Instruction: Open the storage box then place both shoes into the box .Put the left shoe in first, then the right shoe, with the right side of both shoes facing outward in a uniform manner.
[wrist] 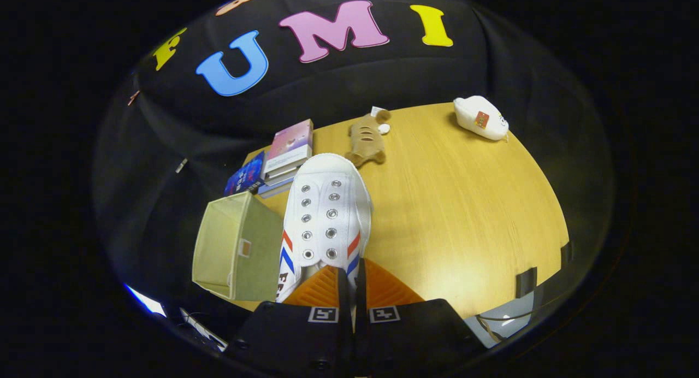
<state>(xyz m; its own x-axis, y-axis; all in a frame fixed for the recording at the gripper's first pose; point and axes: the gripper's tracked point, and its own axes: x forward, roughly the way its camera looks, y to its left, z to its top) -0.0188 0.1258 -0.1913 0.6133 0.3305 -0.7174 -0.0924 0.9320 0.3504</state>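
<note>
Wooden tabletop [464, 214] spread under the scene, backed by the booth's black cloth. Nearest, the tongs [347, 282] stood nearly closed, their orange fingers [319, 288] clamped on the heel end of a white shoe [327, 214] with red and blue stripes, toe pointing away. Just left of the shoe sat the open beige storage box [232, 247]. Beyond lay stacked books [284, 157], then a brown plush toy [367, 140], and farthest right a white pouch [481, 117].
</note>
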